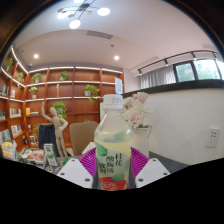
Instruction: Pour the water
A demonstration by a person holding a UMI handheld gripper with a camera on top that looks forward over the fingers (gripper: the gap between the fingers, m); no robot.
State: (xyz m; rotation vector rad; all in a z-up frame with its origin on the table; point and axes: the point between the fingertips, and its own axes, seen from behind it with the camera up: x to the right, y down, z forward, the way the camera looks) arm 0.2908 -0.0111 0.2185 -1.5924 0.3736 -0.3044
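Tongs [112, 172] are pinching the bottle [113, 145] at its lower body, both purple pads [137, 164] pressing on the labelled part, so they are spread only as wide as the bottle itself. Bottle is sitting upright between the two white fingers [76, 172], lifted up in front of the camera, no desk showing under it. It is a clear plastic drink bottle with a pale cap [114, 102] and yellowish liquid inside, looking mostly full, so I am judging it fairly heavy for its size and top-weighted once tipped. Thin plastic is likely flexing under squeeze and the label wrap is likely slick, so the grip belongs low to mid body on the label, where it is now. Cap is looking closed, can't confirm. Behind the bottle, white flowers [135, 108] are showing just to one side of it. Further behind the bottle, wooden shelves [60, 92] with plants are lining the back wall, and a window [185, 72] is showing on the flowers' side.
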